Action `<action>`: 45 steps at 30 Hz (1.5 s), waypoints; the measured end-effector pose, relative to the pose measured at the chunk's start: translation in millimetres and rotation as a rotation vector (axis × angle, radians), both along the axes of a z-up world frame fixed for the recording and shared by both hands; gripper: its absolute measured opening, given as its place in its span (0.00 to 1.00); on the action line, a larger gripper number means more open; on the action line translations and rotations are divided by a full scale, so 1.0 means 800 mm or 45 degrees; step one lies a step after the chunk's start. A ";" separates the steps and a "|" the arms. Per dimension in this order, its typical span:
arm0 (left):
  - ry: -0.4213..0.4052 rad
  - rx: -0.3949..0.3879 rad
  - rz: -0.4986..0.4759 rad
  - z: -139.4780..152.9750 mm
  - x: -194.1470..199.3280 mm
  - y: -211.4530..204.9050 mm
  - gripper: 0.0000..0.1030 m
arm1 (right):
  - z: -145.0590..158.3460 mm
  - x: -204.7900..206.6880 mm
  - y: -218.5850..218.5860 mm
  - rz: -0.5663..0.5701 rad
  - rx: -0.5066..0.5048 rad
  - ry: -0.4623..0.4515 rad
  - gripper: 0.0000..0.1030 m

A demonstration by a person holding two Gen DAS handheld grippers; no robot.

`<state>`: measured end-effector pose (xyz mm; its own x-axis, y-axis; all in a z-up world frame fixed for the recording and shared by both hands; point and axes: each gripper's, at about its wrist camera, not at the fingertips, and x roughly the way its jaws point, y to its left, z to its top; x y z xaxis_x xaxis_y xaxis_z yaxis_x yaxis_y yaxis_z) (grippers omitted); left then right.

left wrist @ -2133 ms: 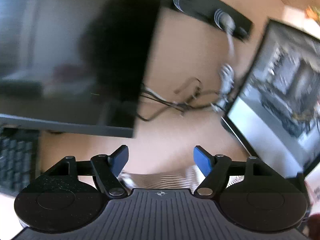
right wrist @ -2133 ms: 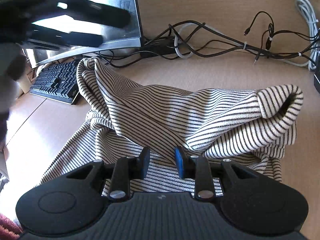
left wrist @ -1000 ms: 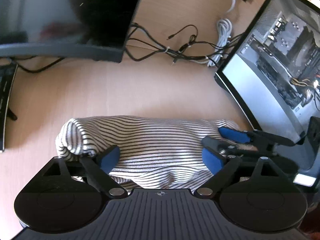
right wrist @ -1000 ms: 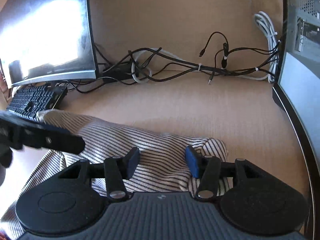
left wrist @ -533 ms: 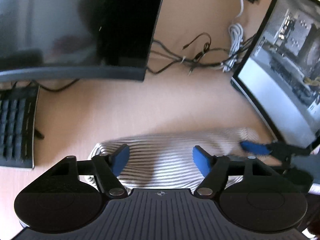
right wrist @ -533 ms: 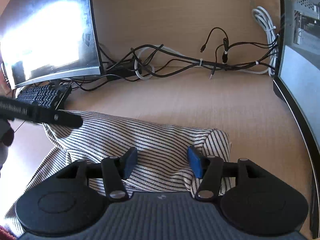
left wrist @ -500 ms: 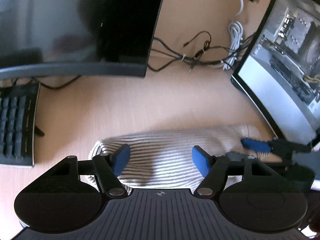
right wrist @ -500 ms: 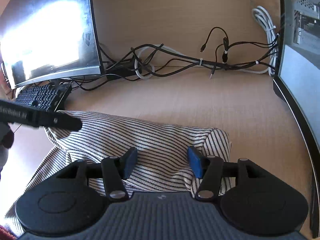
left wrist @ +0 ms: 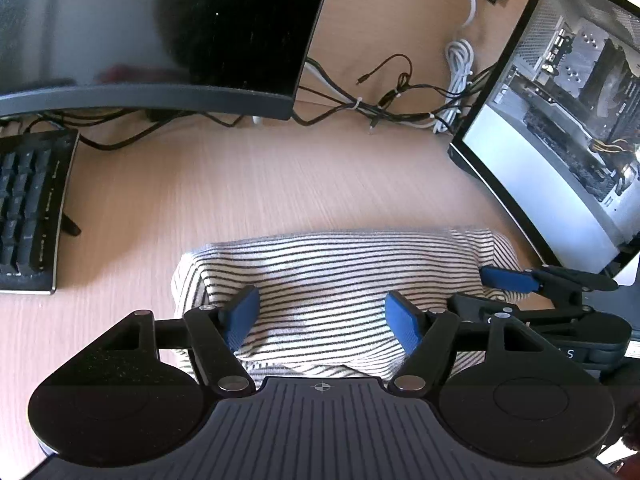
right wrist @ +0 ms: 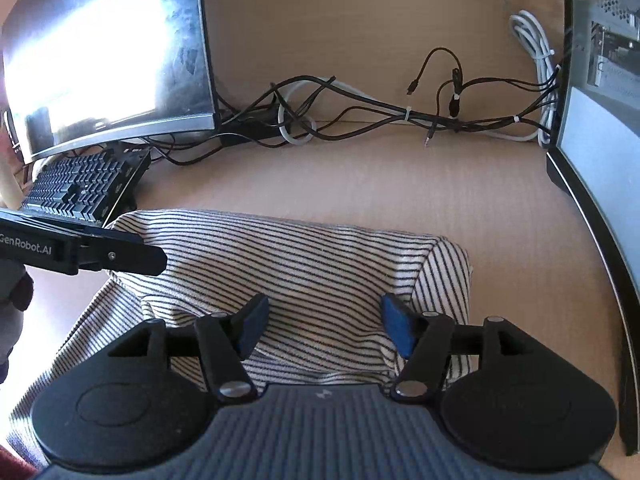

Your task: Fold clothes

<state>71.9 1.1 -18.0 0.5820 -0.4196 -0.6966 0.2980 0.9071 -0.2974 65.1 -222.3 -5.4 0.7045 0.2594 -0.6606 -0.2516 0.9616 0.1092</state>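
A pale wooden table (left wrist: 280, 184) carries a folded black-and-white striped cloth garment (left wrist: 340, 276); both the left tongs (left wrist: 322, 316) and right tongs (right wrist: 324, 322) hover spread above it, gripping nothing.

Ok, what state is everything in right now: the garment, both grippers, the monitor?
Striped garment: folded over, lying on the desk.
Left gripper: jaws open, holding nothing.
Right gripper: jaws open, holding nothing.
Curved monitor: screen dark.
Keyboard: propped at a tilt.

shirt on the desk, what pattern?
The shirt has thin dark stripes on cream white. It shows best in the right wrist view.
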 end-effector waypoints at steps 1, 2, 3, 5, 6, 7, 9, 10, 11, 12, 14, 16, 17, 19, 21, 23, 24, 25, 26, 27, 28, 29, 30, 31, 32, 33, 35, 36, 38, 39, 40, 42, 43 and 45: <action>0.001 -0.001 -0.001 0.000 -0.001 0.000 0.73 | 0.004 -0.002 0.001 0.010 -0.010 -0.004 0.61; 0.002 -0.002 -0.002 0.000 -0.002 0.000 0.73 | 0.010 -0.004 0.002 0.022 -0.011 -0.008 0.61; 0.003 -0.001 -0.004 0.000 -0.004 0.000 0.73 | 0.018 -0.006 0.003 0.035 -0.001 -0.020 0.61; 0.003 0.004 -0.011 -0.001 -0.006 0.000 0.73 | 0.036 -0.009 0.007 0.064 0.022 -0.074 0.61; 0.003 0.006 -0.014 -0.001 -0.006 0.000 0.73 | 0.043 -0.007 0.010 0.077 0.023 -0.100 0.61; 0.002 0.005 -0.017 -0.001 -0.008 0.000 0.74 | 0.046 -0.003 0.011 0.088 0.021 -0.111 0.61; 0.002 0.003 -0.023 -0.002 -0.009 0.000 0.75 | 0.032 0.010 0.012 0.078 0.004 -0.061 0.61; 0.001 -0.001 -0.026 -0.002 -0.010 0.001 0.76 | 0.022 0.017 0.012 0.067 -0.007 -0.028 0.61; 0.002 -0.007 -0.028 -0.001 -0.010 0.002 0.76 | 0.011 0.022 0.011 0.057 -0.012 0.007 0.61; 0.005 -0.018 -0.027 0.000 -0.010 0.004 0.76 | -0.001 0.024 0.008 0.049 -0.010 0.028 0.61; 0.020 -0.056 -0.009 0.011 -0.009 0.009 0.77 | -0.010 0.019 0.006 0.058 -0.021 0.009 0.61; -0.023 -0.082 0.005 0.029 -0.011 0.012 0.86 | -0.009 0.018 0.006 0.054 -0.024 0.011 0.61; -0.057 -0.092 0.010 0.039 -0.012 0.012 0.88 | -0.009 0.018 0.005 0.050 -0.020 0.012 0.61; -0.108 -0.059 0.016 0.048 -0.012 0.011 0.90 | -0.010 0.019 0.005 0.047 -0.023 0.010 0.61; -0.084 -0.019 0.024 0.037 -0.008 0.011 0.90 | -0.010 0.016 0.005 0.044 -0.022 0.009 0.61; -0.059 0.021 0.032 0.025 -0.005 0.010 0.88 | -0.009 0.013 0.005 0.043 -0.015 0.009 0.61; -0.047 0.041 0.036 0.020 -0.004 0.010 0.88 | -0.008 0.010 0.004 0.042 -0.009 0.009 0.61; -0.035 0.061 0.040 0.014 -0.002 0.010 0.88 | -0.008 0.008 0.003 0.043 -0.006 0.010 0.61; -0.023 0.081 0.044 0.009 -0.001 0.009 0.88 | -0.008 0.006 0.002 0.045 -0.005 0.012 0.61; -0.011 0.101 0.048 0.003 0.001 0.009 0.89 | -0.008 0.005 0.002 0.047 -0.004 0.015 0.61; 0.000 0.110 0.052 -0.002 0.002 0.009 0.89 | -0.008 0.005 0.001 0.051 -0.004 0.019 0.61; 0.006 0.108 0.056 -0.006 0.001 0.009 0.89 | -0.007 0.005 0.002 0.055 -0.007 0.023 0.61; 0.008 0.112 0.057 -0.009 0.000 0.008 0.89 | -0.006 0.006 0.002 0.059 -0.009 0.026 0.61; 0.006 0.119 0.058 -0.011 0.000 0.007 0.90 | -0.005 0.007 0.002 0.064 -0.008 0.032 0.62; 0.000 0.130 0.056 -0.012 -0.001 0.004 0.90 | -0.002 0.008 0.001 0.066 0.002 0.039 0.63; -0.007 0.140 0.054 -0.012 -0.001 0.002 0.91 | 0.002 0.010 0.000 0.067 0.019 0.045 0.63; -0.015 0.154 0.054 -0.013 -0.003 0.001 0.91 | 0.015 0.012 -0.006 0.064 0.077 0.040 0.63; -0.016 0.153 0.056 -0.014 -0.004 0.002 0.91 | 0.024 0.012 -0.011 0.067 0.133 0.022 0.63; -0.018 0.148 0.058 -0.014 -0.006 0.006 0.91 | 0.043 0.010 -0.018 0.059 0.197 -0.049 0.63; -0.019 0.147 0.059 -0.014 -0.006 0.006 0.91 | 0.051 0.010 -0.019 0.039 0.174 -0.089 0.60; -0.020 0.148 0.058 -0.014 -0.005 0.004 0.91 | 0.055 0.011 -0.019 0.027 0.140 -0.114 0.53; -0.023 0.152 0.056 -0.013 -0.004 0.002 0.91 | 0.049 0.017 -0.021 0.011 0.087 -0.082 0.47; -0.025 0.156 0.055 -0.013 -0.004 0.002 0.91 | 0.041 0.020 -0.023 -0.002 0.075 -0.043 0.47; -0.028 0.162 0.053 -0.013 -0.004 0.001 0.92 | 0.020 0.016 -0.027 -0.010 0.076 0.029 0.46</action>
